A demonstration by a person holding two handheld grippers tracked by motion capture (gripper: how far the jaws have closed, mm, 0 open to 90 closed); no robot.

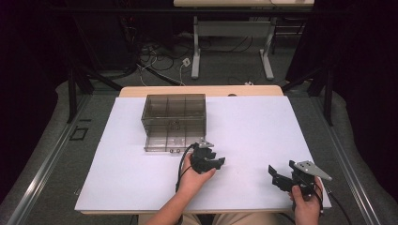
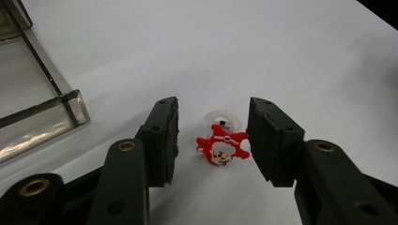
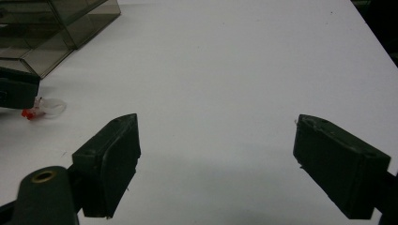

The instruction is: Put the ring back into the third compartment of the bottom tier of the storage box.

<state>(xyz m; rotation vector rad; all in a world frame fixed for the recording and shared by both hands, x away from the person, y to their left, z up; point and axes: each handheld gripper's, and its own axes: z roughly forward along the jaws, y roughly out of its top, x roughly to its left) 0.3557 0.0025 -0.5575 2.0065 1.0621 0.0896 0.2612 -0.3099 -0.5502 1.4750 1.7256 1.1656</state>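
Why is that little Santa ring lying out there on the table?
The Santa ring lies loose on the white table, outside the clear box. It sits between the left gripper's jaws, which do not clearly press it yet.

Smoky clear organiser box [image 1: 174, 123] (compartmented) on white table [image 1: 263, 136]

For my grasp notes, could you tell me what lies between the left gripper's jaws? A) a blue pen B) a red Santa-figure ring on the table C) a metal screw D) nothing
B: in the left gripper view, the red Santa ring lies on the white table between the pads of the left gripper, not yet clearly pressed.
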